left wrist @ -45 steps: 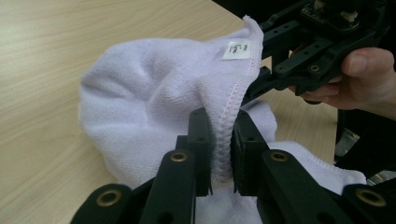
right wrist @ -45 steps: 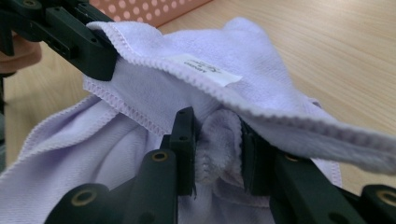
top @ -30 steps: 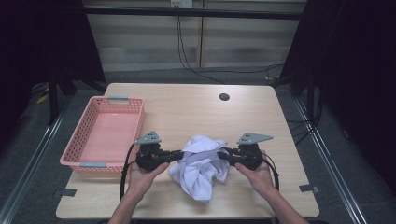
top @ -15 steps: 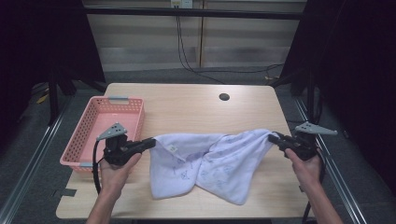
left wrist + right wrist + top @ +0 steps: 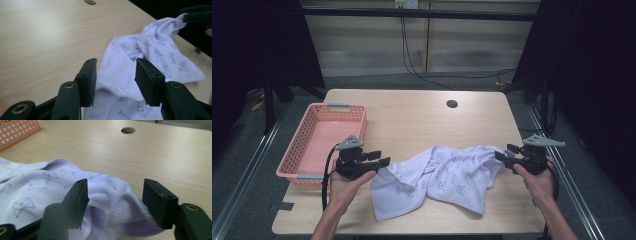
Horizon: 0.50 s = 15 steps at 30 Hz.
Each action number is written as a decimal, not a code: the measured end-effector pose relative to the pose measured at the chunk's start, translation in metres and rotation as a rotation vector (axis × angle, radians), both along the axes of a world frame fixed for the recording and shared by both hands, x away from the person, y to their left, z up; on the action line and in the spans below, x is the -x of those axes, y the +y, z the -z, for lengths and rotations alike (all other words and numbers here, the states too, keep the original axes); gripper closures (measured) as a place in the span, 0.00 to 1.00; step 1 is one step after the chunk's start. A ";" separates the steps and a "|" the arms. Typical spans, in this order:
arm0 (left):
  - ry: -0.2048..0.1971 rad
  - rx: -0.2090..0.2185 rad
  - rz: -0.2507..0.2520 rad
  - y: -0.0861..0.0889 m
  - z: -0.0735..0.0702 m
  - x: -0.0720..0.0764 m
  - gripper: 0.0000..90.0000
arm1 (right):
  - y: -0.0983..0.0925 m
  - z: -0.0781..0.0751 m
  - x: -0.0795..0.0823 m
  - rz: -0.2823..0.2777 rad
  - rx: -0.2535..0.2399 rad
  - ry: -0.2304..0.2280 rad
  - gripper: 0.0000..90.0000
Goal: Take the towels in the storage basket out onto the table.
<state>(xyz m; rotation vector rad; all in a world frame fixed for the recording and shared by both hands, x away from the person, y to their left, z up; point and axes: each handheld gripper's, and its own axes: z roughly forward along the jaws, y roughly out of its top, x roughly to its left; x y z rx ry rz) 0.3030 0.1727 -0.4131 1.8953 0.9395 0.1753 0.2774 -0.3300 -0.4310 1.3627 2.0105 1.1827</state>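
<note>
A white cloth [image 5: 442,180] printed with small blue figures lies spread and rumpled on the front half of the wooden table [image 5: 412,115]. At the cloth's left end is my left gripper [image 5: 382,161]. Its jaws have just been opening, and in the left gripper view [image 5: 116,72] they stand apart with the cloth's [image 5: 155,50] edge loose between them. My right gripper [image 5: 502,156] is at the cloth's right end. Its jaws have also just been opening, and the cloth's [image 5: 30,192] stitched hem sags between them in the right gripper view [image 5: 116,192].
A pink plastic basket [image 5: 302,130] stands at the table's left edge, just beyond my left hand. A round hole [image 5: 452,103] marks the table top near its far edge. Dark floor and metal rails surround the table.
The bunched cloth was pulled out wide as the hands drew apart. Now it has sagged onto the table, and both grippers have opened and let go of its ends.
</note>
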 end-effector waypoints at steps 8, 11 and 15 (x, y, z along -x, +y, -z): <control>0.075 -0.033 0.151 -0.036 0.025 -0.007 0.53 | 0.036 0.004 -0.003 -0.124 -0.039 0.029 0.37; 0.094 -0.105 0.239 -0.065 0.046 -0.002 0.47 | 0.061 0.015 -0.008 -0.203 -0.037 0.074 0.34; 0.127 -0.130 0.331 -0.086 0.065 -0.001 0.44 | 0.093 0.038 -0.014 -0.285 0.009 0.156 0.34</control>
